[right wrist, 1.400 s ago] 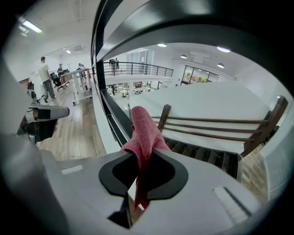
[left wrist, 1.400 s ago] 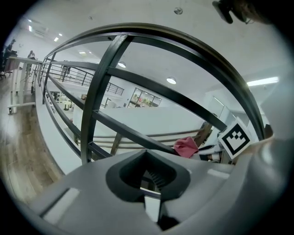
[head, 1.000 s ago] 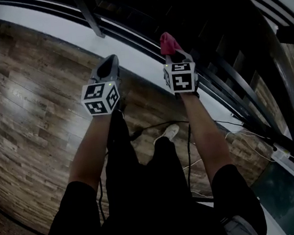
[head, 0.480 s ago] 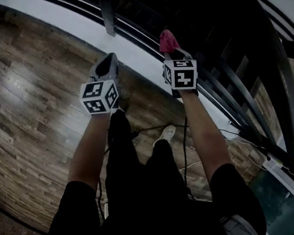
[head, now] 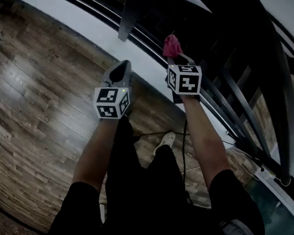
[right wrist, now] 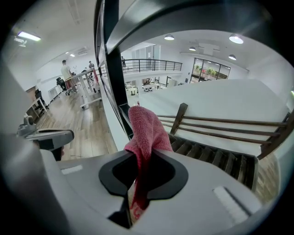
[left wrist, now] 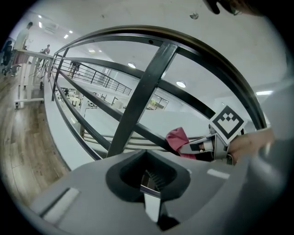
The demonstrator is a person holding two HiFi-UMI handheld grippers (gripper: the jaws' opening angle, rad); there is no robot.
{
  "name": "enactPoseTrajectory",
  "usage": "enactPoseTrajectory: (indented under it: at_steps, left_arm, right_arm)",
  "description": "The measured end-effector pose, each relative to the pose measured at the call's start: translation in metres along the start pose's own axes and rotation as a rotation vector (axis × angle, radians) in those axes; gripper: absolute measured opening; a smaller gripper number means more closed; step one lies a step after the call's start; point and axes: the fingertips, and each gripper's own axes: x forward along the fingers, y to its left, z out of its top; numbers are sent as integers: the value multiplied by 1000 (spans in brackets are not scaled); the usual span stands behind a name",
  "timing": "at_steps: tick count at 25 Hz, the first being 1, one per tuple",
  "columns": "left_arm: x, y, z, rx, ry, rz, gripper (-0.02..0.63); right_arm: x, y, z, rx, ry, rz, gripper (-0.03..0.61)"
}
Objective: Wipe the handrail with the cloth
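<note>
Closest in, the two grippers sit a little lower and further right in the head view than a second ago. The left gripper (head: 121,69) has its jaws pressed together on nothing. The right gripper (head: 177,57) is pinched on the single red cloth (head: 171,45), which stands up out of its jaws at upper centre. Just beyond, the one slanted post (head: 135,8) has slid from the upper left towards the upper middle of the frame. That suggests the person is walking along the railing rather than wiping. The cloth hangs in front of the lower rails, and I cannot see it touching the one broad dark handrail (head: 267,44) sweeping down the right side, so wiping seems not yet begun. Far off, at the right gripper view's upper left, at least two people (right wrist: 67,70) stand.
</note>
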Motion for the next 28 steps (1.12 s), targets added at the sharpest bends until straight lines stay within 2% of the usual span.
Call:
enactPoseTrajectory:
  at_steps: [9, 15, 20, 28]
  left_arm:
    - [7, 22, 9, -19, 8, -2, 0]
    - [5, 36, 11, -29, 16, 0, 0]
    - [4, 44, 11, -70, 13, 6, 0]
    - [-11, 57, 15, -72, 0, -3, 0]
  right_arm:
    - [16, 25, 28, 96, -13, 75, 40]
    - [20, 38, 40, 95, -17, 78, 40]
    - [26, 43, 48, 120, -12, 83, 40]
    - [35, 55, 61, 160, -37, 71, 40]
